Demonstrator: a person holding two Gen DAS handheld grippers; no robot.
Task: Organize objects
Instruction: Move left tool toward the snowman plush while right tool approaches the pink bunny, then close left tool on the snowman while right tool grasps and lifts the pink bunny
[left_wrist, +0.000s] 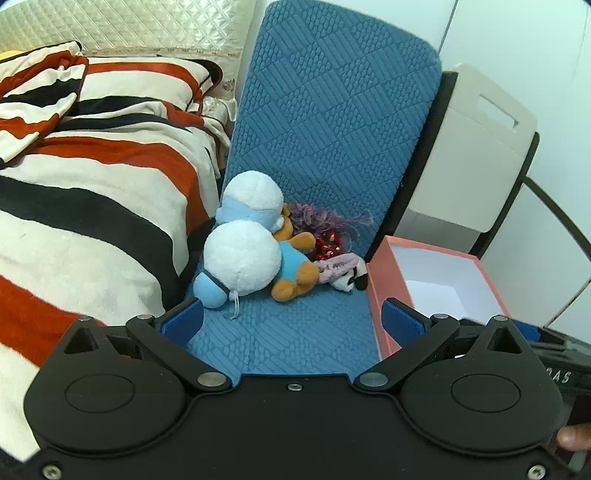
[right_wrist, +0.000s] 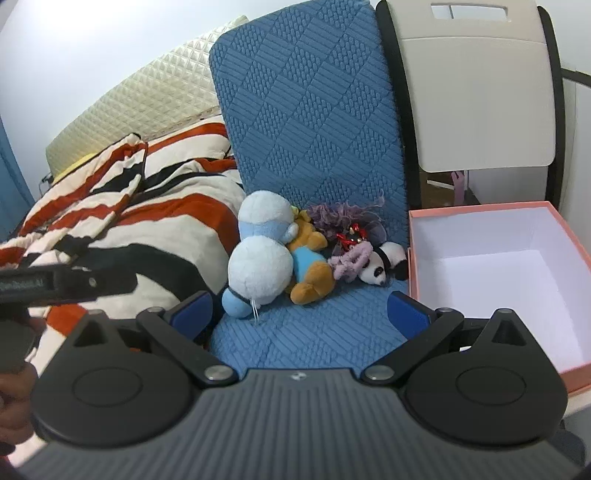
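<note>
Your left gripper (left_wrist: 291, 319) and right gripper (right_wrist: 301, 310) both hang w/ fingers spread, nothing between them. Toys sit piled on the blue mat (right_wrist: 306, 332): white plush (right_wrist: 258, 273) at its left edge, bear (right_wrist: 310, 273) mid, panda (right_wrist: 384, 264) right, touching the pink box (right_wrist: 491, 269), which sits just right of the mat.

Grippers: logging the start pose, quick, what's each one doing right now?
Left gripper: open, holding nothing.
Right gripper: open, holding nothing.
</note>
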